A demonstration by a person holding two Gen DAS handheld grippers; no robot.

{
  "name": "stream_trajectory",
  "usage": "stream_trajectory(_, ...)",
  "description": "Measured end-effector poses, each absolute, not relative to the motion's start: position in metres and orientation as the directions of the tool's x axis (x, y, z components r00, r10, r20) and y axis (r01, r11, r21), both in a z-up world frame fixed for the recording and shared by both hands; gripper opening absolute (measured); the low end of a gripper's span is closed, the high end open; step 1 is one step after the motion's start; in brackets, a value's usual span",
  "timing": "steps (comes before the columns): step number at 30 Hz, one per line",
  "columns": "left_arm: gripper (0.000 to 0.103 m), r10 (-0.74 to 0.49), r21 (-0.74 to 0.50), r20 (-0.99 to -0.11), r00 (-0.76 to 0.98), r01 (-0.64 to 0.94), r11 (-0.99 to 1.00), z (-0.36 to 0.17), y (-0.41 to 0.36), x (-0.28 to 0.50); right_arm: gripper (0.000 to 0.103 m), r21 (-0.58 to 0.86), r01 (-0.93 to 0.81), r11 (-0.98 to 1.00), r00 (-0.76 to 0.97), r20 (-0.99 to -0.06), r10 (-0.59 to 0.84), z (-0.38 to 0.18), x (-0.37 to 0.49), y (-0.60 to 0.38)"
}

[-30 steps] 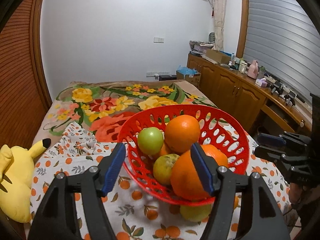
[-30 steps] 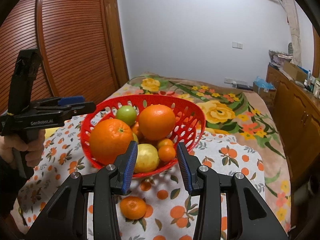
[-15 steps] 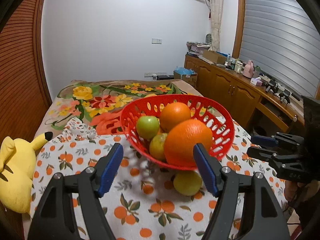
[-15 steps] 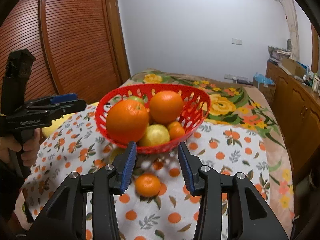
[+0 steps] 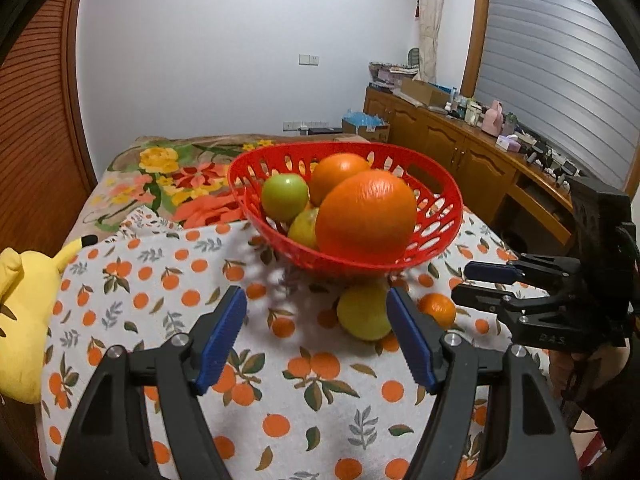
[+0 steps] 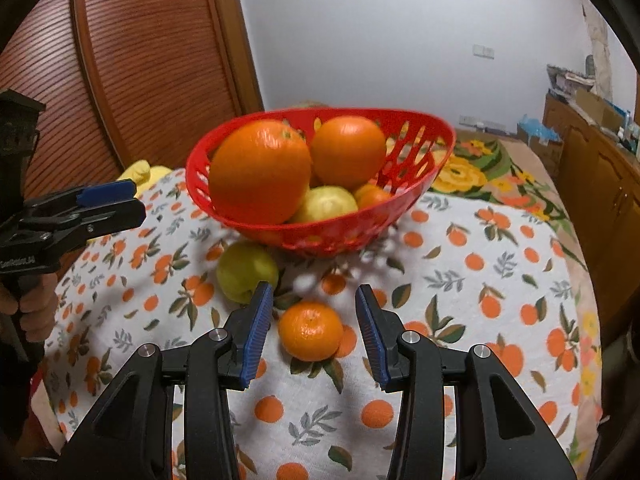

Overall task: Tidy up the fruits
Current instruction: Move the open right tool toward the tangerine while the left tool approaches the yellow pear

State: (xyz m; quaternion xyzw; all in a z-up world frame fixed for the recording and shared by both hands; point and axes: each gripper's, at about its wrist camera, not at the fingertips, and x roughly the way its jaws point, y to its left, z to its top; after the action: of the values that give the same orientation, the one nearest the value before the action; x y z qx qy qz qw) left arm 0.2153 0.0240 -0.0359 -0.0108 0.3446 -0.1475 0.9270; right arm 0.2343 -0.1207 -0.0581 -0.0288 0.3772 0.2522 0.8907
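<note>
The left gripper [image 5: 316, 336] is gaping empty near a yellow-green fruit [image 5: 363, 312]; the right gripper [image 6: 314, 332], lettered "D.A.S.", is standing spread around a mandarin [image 6: 311, 331], untouching.

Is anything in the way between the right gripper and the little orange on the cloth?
No. The small orange lies on the tablecloth just ahead of the open right gripper, with nothing between them. The yellow-green fruit sits off to the side.
</note>
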Motion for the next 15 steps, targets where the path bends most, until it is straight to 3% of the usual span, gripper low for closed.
stream_trajectory(15,0.072,-0.278,-0.153,-0.685,0.674,0.24,0.959,-0.078,0.027,0.229,0.045,0.189,-0.471,0.862,0.527,-0.723,0.446,-0.085,0.244,-0.115)
